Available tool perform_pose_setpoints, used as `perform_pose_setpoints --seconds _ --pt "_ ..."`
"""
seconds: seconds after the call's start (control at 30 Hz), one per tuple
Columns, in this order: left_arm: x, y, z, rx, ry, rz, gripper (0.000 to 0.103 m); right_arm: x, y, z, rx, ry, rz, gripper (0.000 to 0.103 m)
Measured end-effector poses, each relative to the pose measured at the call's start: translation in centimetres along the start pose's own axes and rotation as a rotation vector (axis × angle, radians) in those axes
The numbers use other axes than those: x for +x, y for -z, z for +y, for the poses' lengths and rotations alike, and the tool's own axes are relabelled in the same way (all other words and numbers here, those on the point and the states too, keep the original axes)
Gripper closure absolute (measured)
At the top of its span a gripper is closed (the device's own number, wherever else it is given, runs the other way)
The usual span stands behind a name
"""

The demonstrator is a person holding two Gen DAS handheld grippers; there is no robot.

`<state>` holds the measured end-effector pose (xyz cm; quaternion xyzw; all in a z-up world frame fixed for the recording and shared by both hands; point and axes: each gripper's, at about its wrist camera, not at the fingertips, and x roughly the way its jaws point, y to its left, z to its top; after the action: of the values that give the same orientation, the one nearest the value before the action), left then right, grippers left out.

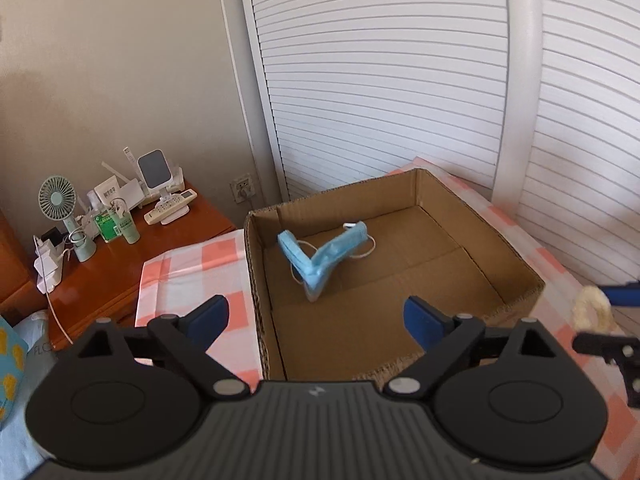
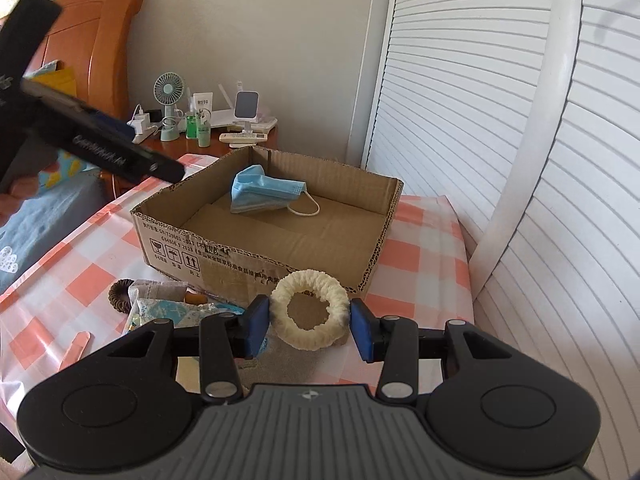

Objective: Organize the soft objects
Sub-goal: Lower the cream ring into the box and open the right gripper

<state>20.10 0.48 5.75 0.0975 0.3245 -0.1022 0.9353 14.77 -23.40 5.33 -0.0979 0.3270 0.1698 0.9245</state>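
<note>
Cream fuzzy scrunchie [image 2: 308, 312] was pinched between right gripper [image 2: 309, 326] pads, just before cardboard box [image 2: 256, 258]. Left gripper [image 1: 316, 318] was held spread above box. Blue face mask [image 1: 320, 254] was seen inside box.

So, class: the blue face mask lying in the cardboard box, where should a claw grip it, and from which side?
Grip the blue face mask on its raised folded ridge, coming from above. It lies crumpled inside the cardboard box, whose walls block a sideways approach. Probably avoid the thin ear loop.
</note>
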Motion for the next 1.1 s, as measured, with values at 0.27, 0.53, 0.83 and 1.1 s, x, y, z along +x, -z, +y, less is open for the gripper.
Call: perform_pose_setpoints --seconds 0.27,0.53,0.83,1.1 --pt "-4.0 5.5 -1.3 -0.072 -0.061 -0.024 0.003 1.2 -2.2 0.5 -0.026 0.001 -0.017 0.054" --pt "-4.0 8.0 -1.4 -0.141 -0.105 0.004 0.003 4.8 -5.1 0.4 -0.015 0.002 0.001 0.054" --pt "-3.6 9.3 -1.7 -0.109 -0.109 0.045 0.003 10.5 -8.9 -0.2 0.015 0.008 0.034 0.054" --pt "-3.9 9.5 -1.2 -0.143 -0.071 0.053 0.003 16.3 -12.1 -1.2 0.055 0.035 0.066 0.041"
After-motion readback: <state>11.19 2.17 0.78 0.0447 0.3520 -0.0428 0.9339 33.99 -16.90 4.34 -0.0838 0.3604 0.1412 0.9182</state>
